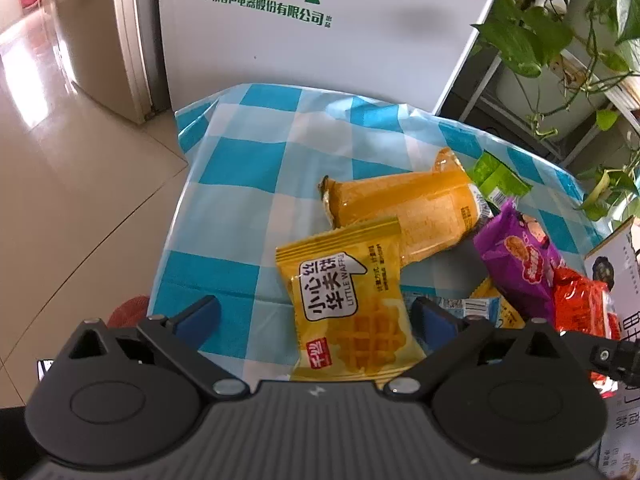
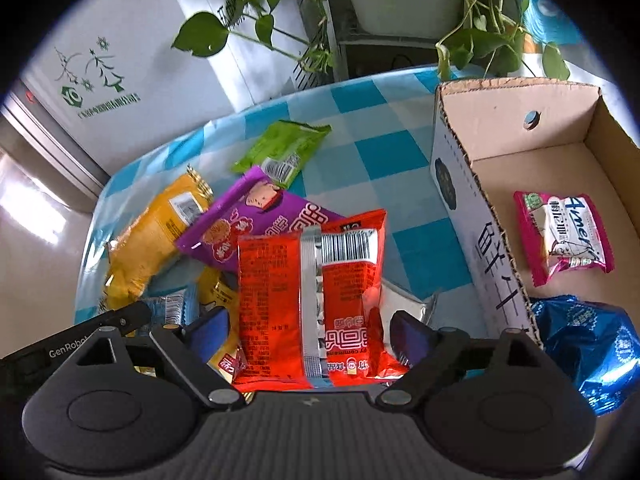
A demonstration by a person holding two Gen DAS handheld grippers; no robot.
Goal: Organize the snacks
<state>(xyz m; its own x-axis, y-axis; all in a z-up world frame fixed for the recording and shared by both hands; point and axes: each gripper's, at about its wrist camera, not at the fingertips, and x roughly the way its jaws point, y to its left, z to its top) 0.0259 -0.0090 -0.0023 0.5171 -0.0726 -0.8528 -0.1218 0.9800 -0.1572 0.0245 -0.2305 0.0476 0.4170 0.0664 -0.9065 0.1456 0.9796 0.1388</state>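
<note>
Covering the counter (image 1: 224,200) is a blue-and-white checked cloth, with a white cabinet (image 1: 320,48) printed in green standing behind it and leafy vines (image 2: 248,20) trailing down at the far edge. An open cardboard box (image 2: 520,128) sits on the counter's right side; a pink-edged candy pack (image 2: 564,228) lies on its floor, and a crinkled blue foil pack (image 2: 588,344) lies nearer the camera, inside the same box as far as the view shows.

Left of the box the loose snacks lie in a heap. The long orange bag (image 1: 408,208) lies farthest left, partly under the others. A purple bag (image 2: 256,224) rests against it, and a green pack (image 2: 284,148) lies flat just beyond the purple one. A silver wrapper (image 2: 404,300) pokes out from under the pile near the box wall.

The right claw (image 2: 308,336) has its blue pads spread wide on either side of a red pack (image 2: 312,304), back side and barcode up; the pads stand clear of the pack's edges and do not pinch it.

The left claw (image 1: 316,316) is likewise spread, its pads set apart around a yellow waffle pack (image 1: 348,304) that lies tilted between them. The right pad sits just beside the pack's edge; whether it touches is hard to tell. A small blue-and-white wrapper (image 1: 468,308) shows just beyond that pad.
</note>
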